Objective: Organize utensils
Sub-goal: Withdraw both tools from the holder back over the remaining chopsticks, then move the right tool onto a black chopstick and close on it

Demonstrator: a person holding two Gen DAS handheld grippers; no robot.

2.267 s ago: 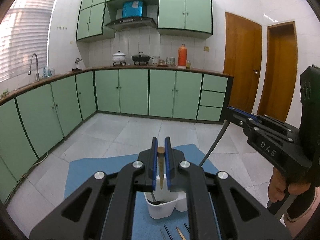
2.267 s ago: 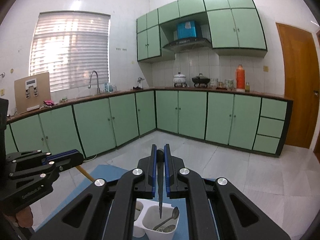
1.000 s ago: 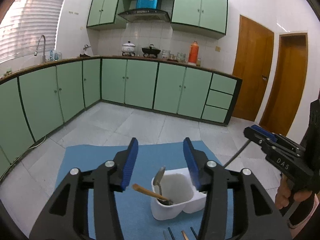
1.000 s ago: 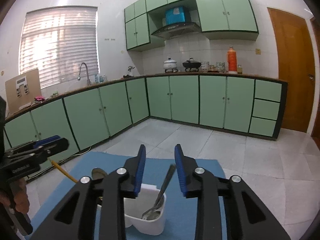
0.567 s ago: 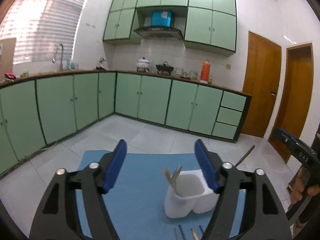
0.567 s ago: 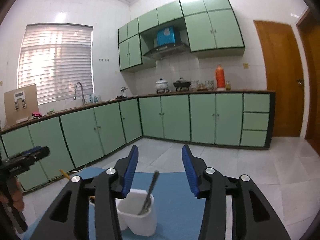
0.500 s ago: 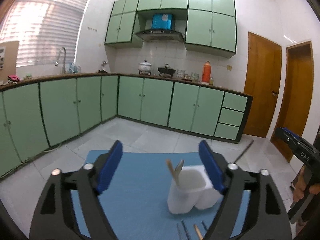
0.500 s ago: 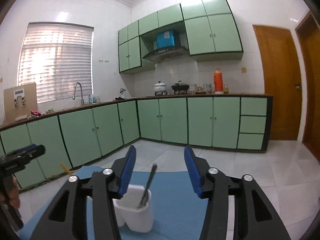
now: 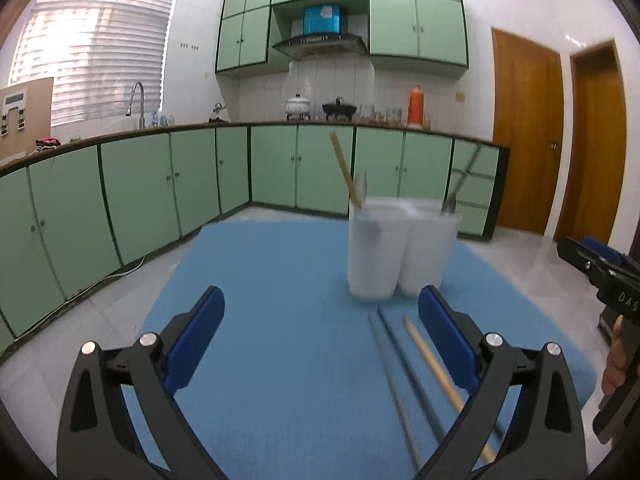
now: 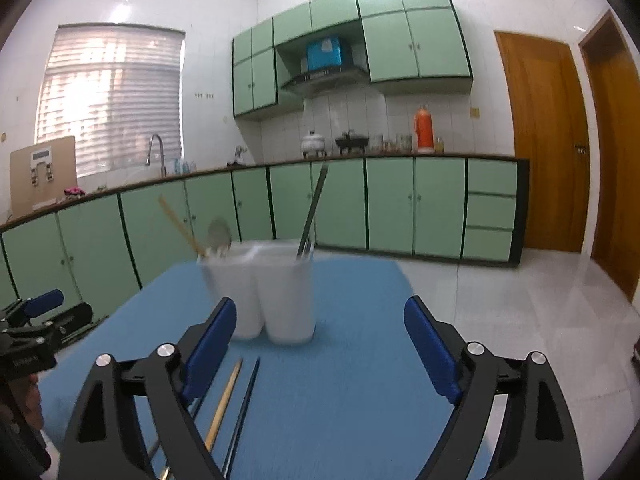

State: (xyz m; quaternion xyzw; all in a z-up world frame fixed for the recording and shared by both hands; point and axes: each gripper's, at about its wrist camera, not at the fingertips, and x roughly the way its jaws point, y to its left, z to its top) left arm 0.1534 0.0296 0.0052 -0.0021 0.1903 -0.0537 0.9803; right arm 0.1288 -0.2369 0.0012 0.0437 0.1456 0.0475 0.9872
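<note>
Now both claws, left (image 9: 320, 344) and right (image 10: 316, 354), are opening empty; next, grasp a chopstick (image 9: 440, 376) lying before the holder (image 9: 402, 248).

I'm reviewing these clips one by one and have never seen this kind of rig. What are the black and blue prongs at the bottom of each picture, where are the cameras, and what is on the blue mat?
There is no robot: a person carries a hand-held two-finger gripper in each hand, and each has a wide-angle camera looking forward along its fingers. One picture comes from the left gripper, the other from the right gripper. The blue prongs are their finger pads. Both sets of jaws are opening, with nothing held between them.

On the blue mat stands a white two-compartment holder. One compartment holds a wooden-handled utensil and a spoon, the other a metal-handled utensil. In front of the holder lie loose chopsticks, some dark and one wooden, yet to be sorted. The kitchen behind is only background.
</note>
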